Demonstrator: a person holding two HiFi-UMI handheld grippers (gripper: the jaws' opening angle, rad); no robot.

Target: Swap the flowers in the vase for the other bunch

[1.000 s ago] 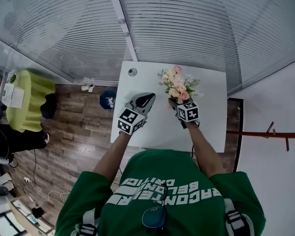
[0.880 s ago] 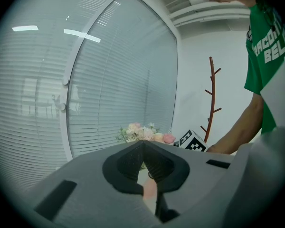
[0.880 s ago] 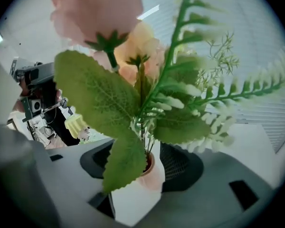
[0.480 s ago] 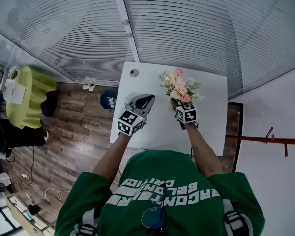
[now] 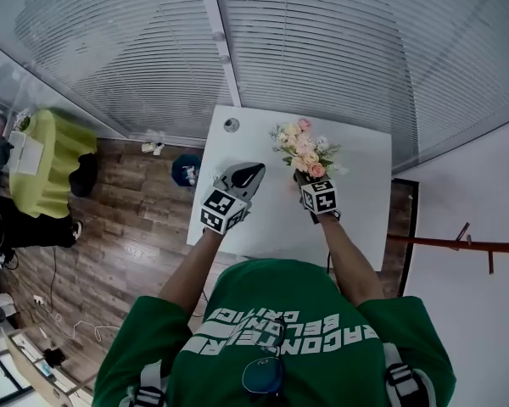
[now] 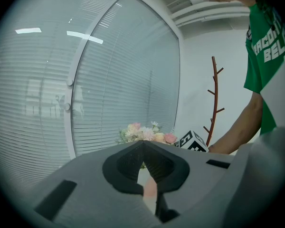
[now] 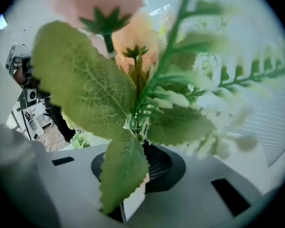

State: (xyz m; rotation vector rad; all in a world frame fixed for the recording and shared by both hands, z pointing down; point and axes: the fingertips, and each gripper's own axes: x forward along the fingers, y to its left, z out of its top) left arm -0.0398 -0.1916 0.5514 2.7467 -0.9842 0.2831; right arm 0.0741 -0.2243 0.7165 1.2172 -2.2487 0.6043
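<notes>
A bunch of pink, peach and white flowers (image 5: 304,148) with green leaves stands over the white table (image 5: 365,210). My right gripper (image 5: 301,176) is at the bunch's base. In the right gripper view the stems and a large leaf (image 7: 85,89) run down between the jaws of the right gripper (image 7: 141,165). The jaws have just been closing and now pinch the stems. My left gripper (image 5: 259,169) hangs shut and empty over the table's left part. In the left gripper view the flowers (image 6: 147,133) show beyond the closed tips of the left gripper (image 6: 143,148). No vase shows; whatever is under the bunch is hidden.
A small grey round thing (image 5: 230,125) sits at the table's far left corner. A glass wall with blinds (image 5: 322,49) runs behind the table. A brown branch-like coat stand (image 6: 213,103) is at the right. On the wooden floor at left are a blue object (image 5: 185,170) and a green-covered table (image 5: 47,164).
Both grippers stay where they were, the right one still at the base of the bunch. Only the head view itself has shifted a little.
</notes>
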